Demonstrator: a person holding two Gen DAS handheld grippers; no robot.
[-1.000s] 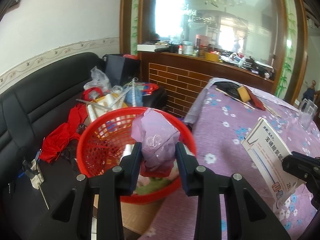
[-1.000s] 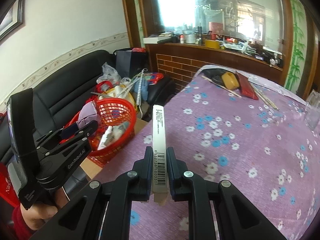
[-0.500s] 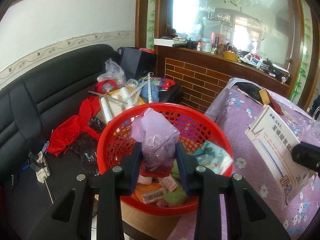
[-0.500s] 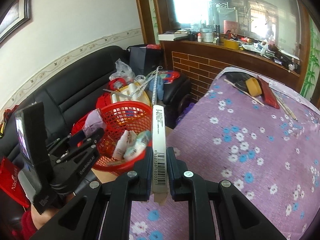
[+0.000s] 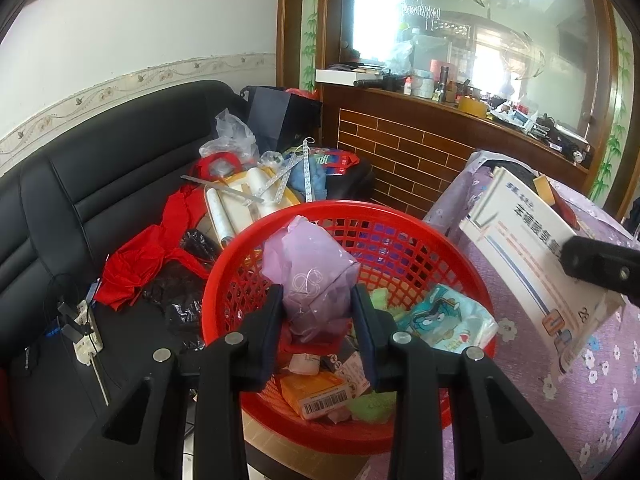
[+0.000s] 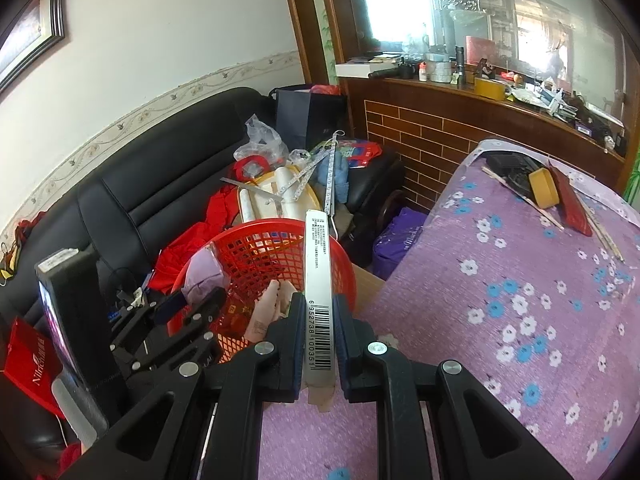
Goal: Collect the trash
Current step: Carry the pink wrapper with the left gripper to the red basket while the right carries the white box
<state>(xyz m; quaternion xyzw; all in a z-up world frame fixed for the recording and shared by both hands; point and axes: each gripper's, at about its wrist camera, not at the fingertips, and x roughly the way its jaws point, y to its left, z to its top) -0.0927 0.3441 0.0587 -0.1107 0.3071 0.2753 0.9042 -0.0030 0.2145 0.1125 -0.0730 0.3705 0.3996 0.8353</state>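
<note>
A red mesh basket (image 5: 360,206) holding several wrappers and small boxes sits beside the table. My left gripper (image 5: 316,296) is shut on a crumpled purple plastic bag (image 5: 310,268) and hangs over the basket's near side. My right gripper (image 6: 319,304) is shut on a flat white box (image 6: 317,252), seen edge-on with a barcode, its far end over the basket's right rim (image 6: 260,226). The same white box (image 5: 520,240) shows its printed face at the right of the left wrist view. In the right wrist view the left gripper (image 6: 192,306) and its purple bag (image 6: 204,270) sit at the basket's left.
A black sofa (image 5: 100,184) is piled with red cloth, bags and rulers behind the basket. To the right stands a table with a purple flowered cloth (image 6: 520,280), some items at its far end. Cardboard (image 6: 368,284) lies under the basket. A brick-faced counter (image 5: 420,152) closes the back.
Both grippers have moved toward the basket, each keeping its grip. The basket now lies under the purple bag, and the white box's far end has reached its right rim.
</note>
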